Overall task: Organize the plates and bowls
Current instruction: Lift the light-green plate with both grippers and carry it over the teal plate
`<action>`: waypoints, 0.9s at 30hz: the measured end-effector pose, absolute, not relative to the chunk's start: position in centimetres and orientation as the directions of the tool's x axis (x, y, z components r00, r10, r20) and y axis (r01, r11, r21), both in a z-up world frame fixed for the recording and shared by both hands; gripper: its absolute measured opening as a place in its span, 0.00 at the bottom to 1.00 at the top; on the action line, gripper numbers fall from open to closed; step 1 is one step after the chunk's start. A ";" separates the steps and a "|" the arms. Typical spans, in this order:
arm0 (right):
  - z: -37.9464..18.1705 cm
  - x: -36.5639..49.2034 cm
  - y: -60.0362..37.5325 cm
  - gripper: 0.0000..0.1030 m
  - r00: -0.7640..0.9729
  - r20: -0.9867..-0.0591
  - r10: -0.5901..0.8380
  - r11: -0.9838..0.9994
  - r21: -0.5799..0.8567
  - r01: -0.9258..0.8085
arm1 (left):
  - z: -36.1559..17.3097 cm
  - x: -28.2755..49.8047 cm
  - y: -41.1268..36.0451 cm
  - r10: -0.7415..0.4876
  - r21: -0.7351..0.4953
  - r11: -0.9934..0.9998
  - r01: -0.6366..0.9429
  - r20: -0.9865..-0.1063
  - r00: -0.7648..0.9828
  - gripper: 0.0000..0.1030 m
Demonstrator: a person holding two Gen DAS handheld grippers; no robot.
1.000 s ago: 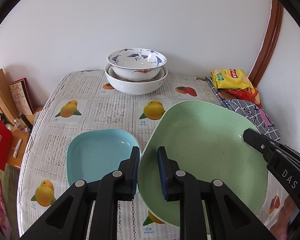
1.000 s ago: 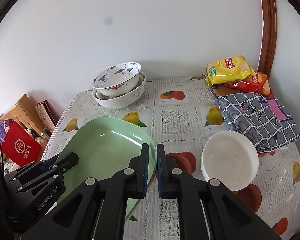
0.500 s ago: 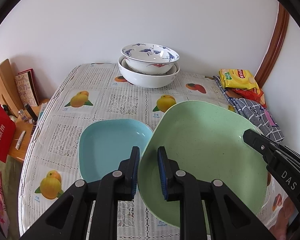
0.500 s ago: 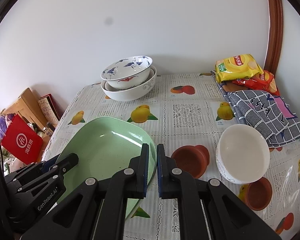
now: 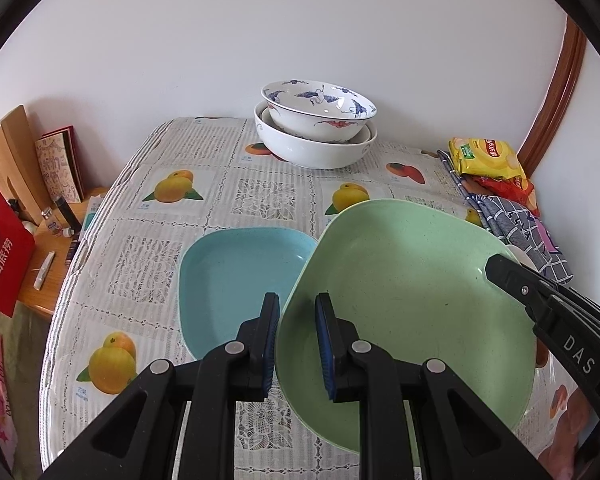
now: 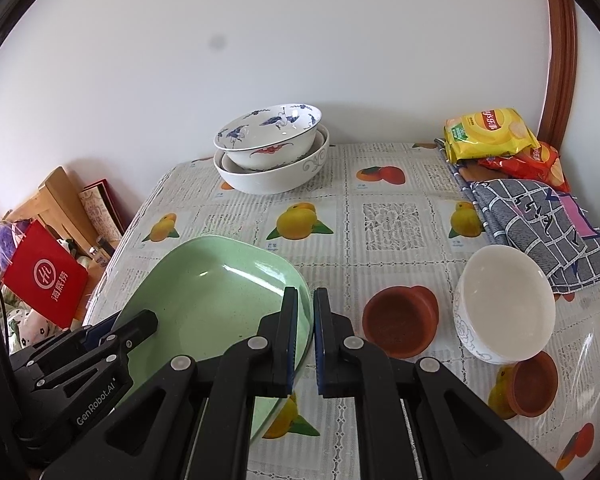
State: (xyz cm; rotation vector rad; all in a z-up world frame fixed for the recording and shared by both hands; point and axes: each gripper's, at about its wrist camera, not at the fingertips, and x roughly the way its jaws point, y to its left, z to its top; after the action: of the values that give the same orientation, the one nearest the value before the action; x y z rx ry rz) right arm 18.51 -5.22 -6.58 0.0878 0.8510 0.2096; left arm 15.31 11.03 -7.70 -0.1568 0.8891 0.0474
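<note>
— Pale green squarish plastic plate [image 5: 404, 300], that's what both tools have hold of. The left gripper [image 5: 298, 344] has its jaws clamped on the plate's left rim, one pad under and one inside. The right gripper [image 6: 303, 344] pinches the opposite rim, jaws closed tight on it.

— Where is the plate, then?

— Held above the near part of the desk [image 5: 260, 192], tilted, its left edge overlapping the light blue squarish plastic plate [image 5: 236, 276], which lies flat on the fruit-print cloth. Whether the two plates touch I can't tell.

— And the bowls?

— At the far side, near the wall, a blue-and-white patterned porcelain bowl [image 5: 320, 110] sits nested in a larger plain white porcelain bowl [image 5: 312, 146]. To the right of the green plate stands a small white bowl [image 6: 504, 312], tipped a little, with a terracotta-coloured saucer [image 6: 398, 326] just beside it on its left and another terracotta-coloured dish [image 6: 530, 388] nearer.

— Anything else on that side?

— A folded grey checked cloth [image 6: 540, 224] along the right edge, and beyond it a yellow crisp packet [image 6: 488, 132] lying over a red snack packet [image 6: 536, 160]. Off the desk's left, a red paper bag [image 6: 46, 276] with a white logo.
</note>
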 end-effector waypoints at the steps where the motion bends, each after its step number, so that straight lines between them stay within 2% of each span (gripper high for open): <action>1: -6.7 18.5 -5.0 0.07 0.639 -0.737 0.220 0.975 0.161 -0.151 | -7.8 15.3 11.2 -0.022 -0.117 0.987 -0.110 -0.777 0.629 0.17; 27: -9.6 18.7 -1.2 0.08 0.578 -0.774 0.257 0.964 0.166 -0.206 | -10.6 14.1 14.5 0.015 -0.112 0.977 -0.181 -0.811 0.584 0.17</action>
State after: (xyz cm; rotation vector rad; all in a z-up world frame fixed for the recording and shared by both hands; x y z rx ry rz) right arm 18.67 -1.24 -9.61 0.0599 0.9152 0.2712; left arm 14.07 14.51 -10.55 -0.1910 0.9411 0.1155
